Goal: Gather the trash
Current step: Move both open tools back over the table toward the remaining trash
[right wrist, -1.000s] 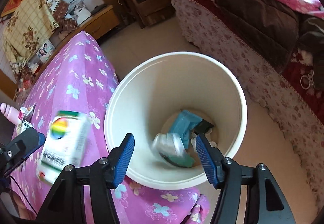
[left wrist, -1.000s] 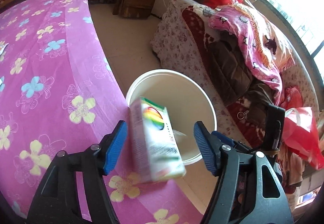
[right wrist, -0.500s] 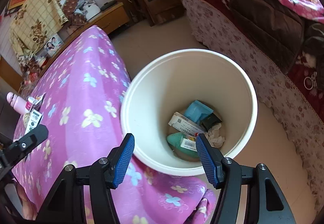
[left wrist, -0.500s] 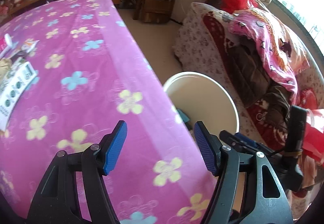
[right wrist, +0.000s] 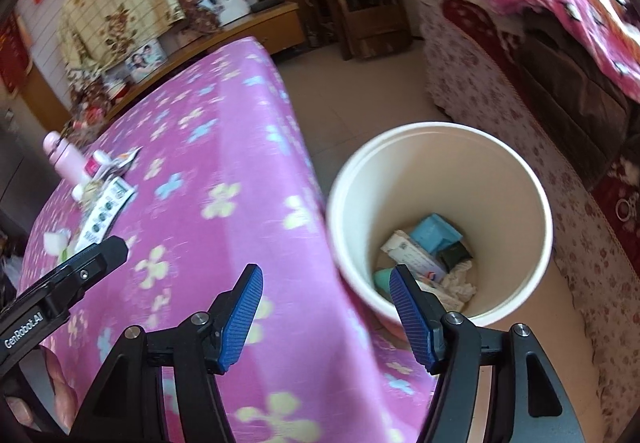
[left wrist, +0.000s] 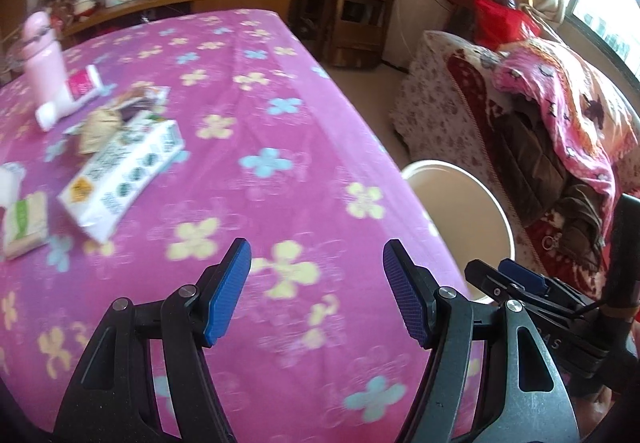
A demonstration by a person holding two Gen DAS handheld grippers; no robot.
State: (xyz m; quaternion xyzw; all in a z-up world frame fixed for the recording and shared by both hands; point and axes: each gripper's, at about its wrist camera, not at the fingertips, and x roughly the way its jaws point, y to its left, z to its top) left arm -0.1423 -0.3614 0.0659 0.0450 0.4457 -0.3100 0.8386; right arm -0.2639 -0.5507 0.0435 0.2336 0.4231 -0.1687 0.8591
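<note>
Both pairs of jaws stand apart with nothing between them: the left gripper [left wrist: 316, 293] hangs empty over the pink flowered cloth [left wrist: 256, 115], and the right gripper [right wrist: 326, 317] is opening, its pads bare.

In the left wrist view, at nine to ten o'clock, the remaining trash lies on the cloth. A small beige packet [left wrist: 26, 223] lies farthest left, then a pink bottle [left wrist: 40, 55] stands upright with a white tube [left wrist: 70, 93] lying against its base. Next come a crumpled brown wrapper [left wrist: 100, 127] and a long white carton [left wrist: 122, 173] printed with dark round marks; its lettering is too blurred to read. At three o'clock only a slice of the white bucket [left wrist: 476, 195] shows past the table edge, and its contents are hidden.

The right wrist view looks into that bucket [right wrist: 440, 147] at three o'clock. At its bottom lie a blue packet [right wrist: 434, 233], a white box [right wrist: 412, 257], a dark wrapper and crumpled tissue [right wrist: 460, 279]. At eight o'clock the other gripper's black body reads "GenRobot.AI" [right wrist: 24, 329], with fingers [right wrist: 60, 395] of a hand below it.

A second ago a rainbow-printed carton was falling from between the left jaws toward the bucket. Both views have since swung away from the bucket and onto the table.
</note>
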